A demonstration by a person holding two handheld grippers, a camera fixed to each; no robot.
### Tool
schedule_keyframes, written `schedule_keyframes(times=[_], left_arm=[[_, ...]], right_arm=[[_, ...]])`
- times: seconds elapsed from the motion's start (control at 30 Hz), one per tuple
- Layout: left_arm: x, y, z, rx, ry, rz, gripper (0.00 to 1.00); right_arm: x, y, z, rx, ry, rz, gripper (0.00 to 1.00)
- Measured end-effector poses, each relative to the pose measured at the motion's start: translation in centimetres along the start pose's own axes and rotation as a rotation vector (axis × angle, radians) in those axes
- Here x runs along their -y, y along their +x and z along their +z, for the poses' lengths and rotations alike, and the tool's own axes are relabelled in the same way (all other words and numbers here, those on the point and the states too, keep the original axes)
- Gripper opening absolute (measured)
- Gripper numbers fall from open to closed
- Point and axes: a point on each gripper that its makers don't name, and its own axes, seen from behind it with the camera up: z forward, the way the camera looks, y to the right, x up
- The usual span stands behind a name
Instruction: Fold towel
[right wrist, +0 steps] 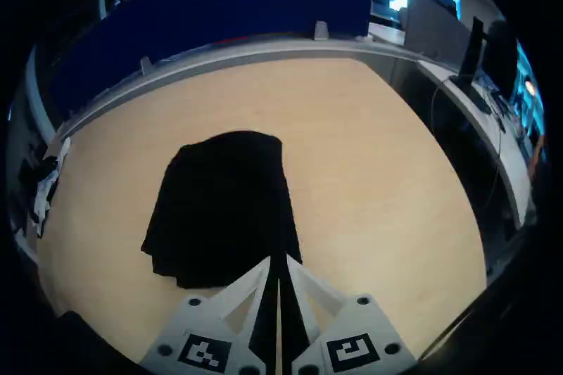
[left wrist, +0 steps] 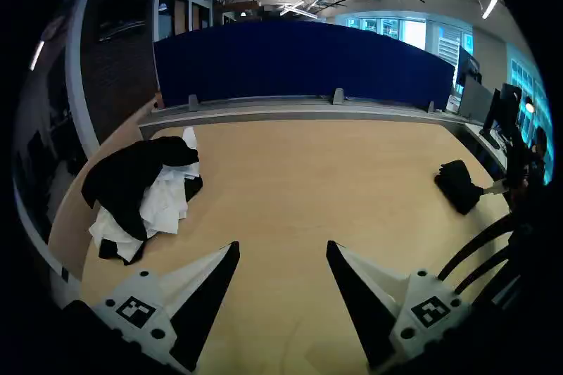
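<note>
A heap of black and white cloths (left wrist: 144, 192) sits at the left end of a pale wooden table (left wrist: 302, 171). The left gripper (left wrist: 281, 243) hovers over bare wood beside it, fingers spread wide and holding nothing. To judge from this, the fold would go best with that free tool brought across to take the towel's other near corner, so both corners lift level and travel together. One corner dragged alone would likely skew the layers.

Far to the right, near the table's right edge, lies the folded black cloth towel (right wrist: 222, 206), a compact dark rectangle flat on the wood, well apart from the heap and the left gripper. The right gripper (right wrist: 279, 259) meets it at its near edge, close to the near right corner. Its fingers are pressed together and appear to pinch the fabric there, though dark cloth against dark pads makes the grip hard to confirm. The towel stretches away ahead of those fingers, towards a blue fabric partition (right wrist: 211, 16) along the table's far side.
</note>
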Motion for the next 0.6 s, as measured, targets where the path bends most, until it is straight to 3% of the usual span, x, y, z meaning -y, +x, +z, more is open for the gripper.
schedule_keyframes(times=[0.37,0.5,0.6], left_arm=[[0.1,0.1,-0.1,-0.003,0.002,0.011,0.91],[0.1,0.4,0.0,-0.01,0.001,0.009,0.91],[0.3,0.6,0.0,-0.015,0.001,0.006,0.91]], right_arm=[[0.1,-1.7,0.2,0.016,-0.014,0.046,0.06],[0.1,-1.8,-0.3,0.005,-0.019,0.039,0.22],[0.0,-1.9,-0.7,-0.005,-0.027,0.026,0.45]])
